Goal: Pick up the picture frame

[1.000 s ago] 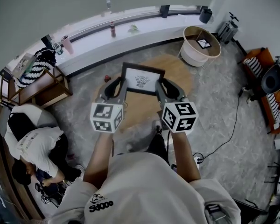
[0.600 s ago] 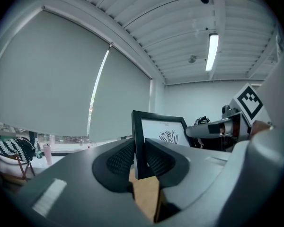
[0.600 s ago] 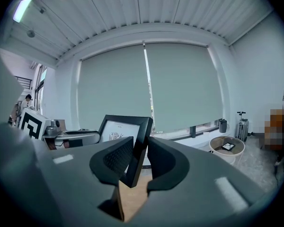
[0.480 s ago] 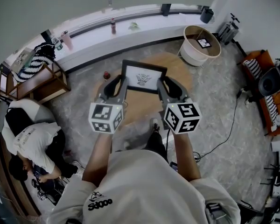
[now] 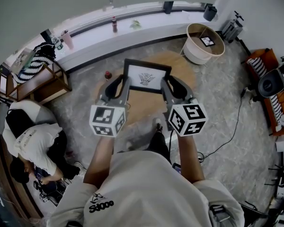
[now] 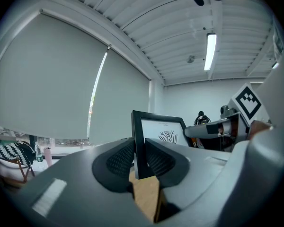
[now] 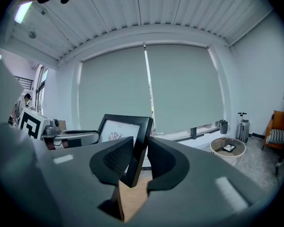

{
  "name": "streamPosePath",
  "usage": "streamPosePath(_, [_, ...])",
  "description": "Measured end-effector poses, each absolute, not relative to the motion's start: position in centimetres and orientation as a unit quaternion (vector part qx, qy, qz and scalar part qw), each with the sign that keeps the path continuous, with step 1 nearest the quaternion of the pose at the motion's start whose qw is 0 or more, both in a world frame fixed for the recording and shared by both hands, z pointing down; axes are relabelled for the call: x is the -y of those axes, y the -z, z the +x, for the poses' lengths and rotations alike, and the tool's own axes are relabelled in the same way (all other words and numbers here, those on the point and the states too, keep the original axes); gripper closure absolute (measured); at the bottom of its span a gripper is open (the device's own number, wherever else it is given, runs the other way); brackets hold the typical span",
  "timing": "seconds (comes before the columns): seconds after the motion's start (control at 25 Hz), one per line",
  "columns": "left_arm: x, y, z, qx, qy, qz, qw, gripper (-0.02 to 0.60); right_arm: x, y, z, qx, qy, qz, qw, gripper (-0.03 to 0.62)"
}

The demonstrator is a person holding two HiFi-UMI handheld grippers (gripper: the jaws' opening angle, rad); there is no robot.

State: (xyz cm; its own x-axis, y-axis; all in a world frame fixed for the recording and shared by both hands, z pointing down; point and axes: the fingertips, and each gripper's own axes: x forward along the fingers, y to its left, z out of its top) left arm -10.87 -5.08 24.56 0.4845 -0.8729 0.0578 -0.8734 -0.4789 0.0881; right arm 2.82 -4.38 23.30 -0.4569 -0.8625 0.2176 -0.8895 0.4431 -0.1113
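Your left gripper (image 5: 124,85) is clamped on the left edge of the frame (image 5: 146,78). Your right gripper (image 5: 164,85) is clamped on its right edge. Each has the black border pinched between its pads. The frame is at the upper centre of the head view, picture side facing you, over the round table (image 5: 185,77). You cannot tell whether its lower edge touches the wood.
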Motion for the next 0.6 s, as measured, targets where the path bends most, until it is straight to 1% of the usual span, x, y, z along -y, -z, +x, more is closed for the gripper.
streamPosePath(0.6, [5.99, -25.65, -10.96, 0.509, -0.006, 0.858, 0.065, 0.499, 5.27, -24.32, 2.8, 0.848, -0.121, 0.512, 0.064, 0.497])
